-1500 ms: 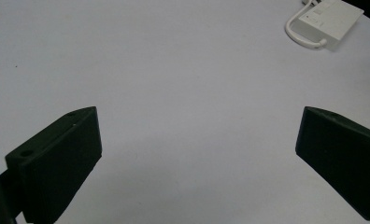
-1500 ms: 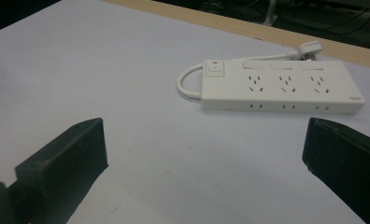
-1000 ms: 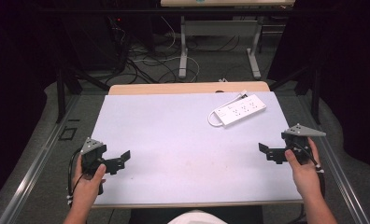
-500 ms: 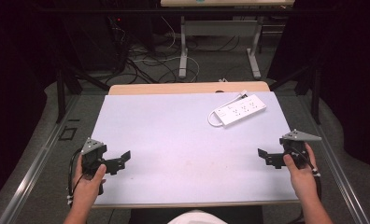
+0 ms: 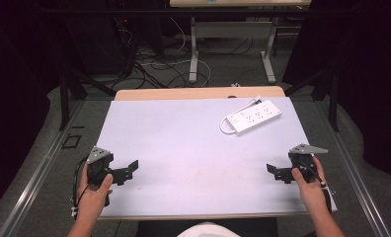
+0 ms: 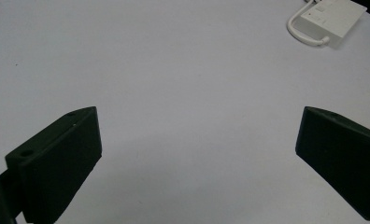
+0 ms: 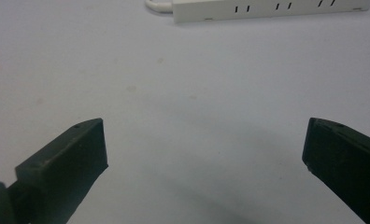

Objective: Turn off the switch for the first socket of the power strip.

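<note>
A white power strip (image 5: 253, 116) with a looped white cable lies flat at the back right of the pale table mat (image 5: 193, 143). My left gripper (image 5: 131, 168) rests low at the front left, held in a hand, jaws wide apart and empty. At the front right, my right gripper (image 5: 273, 172) is also open and holds nothing. In the left gripper view the left gripper (image 6: 198, 121) points across bare mat toward the power strip (image 6: 330, 18) far off at the top right. In the right gripper view the right gripper (image 7: 205, 128) faces the power strip (image 7: 267, 9) along the top edge.
A wooden table edge (image 5: 198, 93) shows beyond the mat. Behind it stand a desk frame (image 5: 193, 49) and tangled floor cables (image 5: 154, 64). Metal rails (image 5: 40, 168) run along both sides of the table.
My right gripper has drawn back toward the table's front edge, still open. The left gripper and the power strip have stayed put.
</note>
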Demonstrator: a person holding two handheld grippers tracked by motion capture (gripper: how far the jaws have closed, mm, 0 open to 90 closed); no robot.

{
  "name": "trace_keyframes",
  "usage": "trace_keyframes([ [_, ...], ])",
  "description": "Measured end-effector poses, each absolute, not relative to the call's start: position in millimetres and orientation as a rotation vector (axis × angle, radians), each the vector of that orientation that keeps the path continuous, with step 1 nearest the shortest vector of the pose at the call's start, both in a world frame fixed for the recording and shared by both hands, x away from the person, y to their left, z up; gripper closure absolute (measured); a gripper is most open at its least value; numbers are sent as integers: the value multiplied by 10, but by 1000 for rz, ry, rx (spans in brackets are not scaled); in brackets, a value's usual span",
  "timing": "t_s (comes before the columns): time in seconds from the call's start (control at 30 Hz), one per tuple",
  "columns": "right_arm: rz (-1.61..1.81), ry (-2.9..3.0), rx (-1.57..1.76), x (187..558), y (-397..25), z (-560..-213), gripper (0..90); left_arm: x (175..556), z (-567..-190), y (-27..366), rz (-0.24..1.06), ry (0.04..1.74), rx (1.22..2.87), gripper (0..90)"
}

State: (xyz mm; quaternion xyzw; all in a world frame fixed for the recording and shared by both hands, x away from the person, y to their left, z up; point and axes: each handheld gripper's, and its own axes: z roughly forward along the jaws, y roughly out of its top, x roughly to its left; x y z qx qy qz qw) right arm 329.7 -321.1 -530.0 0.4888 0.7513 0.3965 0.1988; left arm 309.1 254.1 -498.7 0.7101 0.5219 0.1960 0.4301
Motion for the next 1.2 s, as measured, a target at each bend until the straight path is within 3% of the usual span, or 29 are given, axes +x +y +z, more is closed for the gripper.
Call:
trace_keyframes([
  [1.2, 1110, 2148, 1337, 3309, -3084, -5416, 0, 3111, -5006, 2530, 485, 1301, 1778, 2],
])
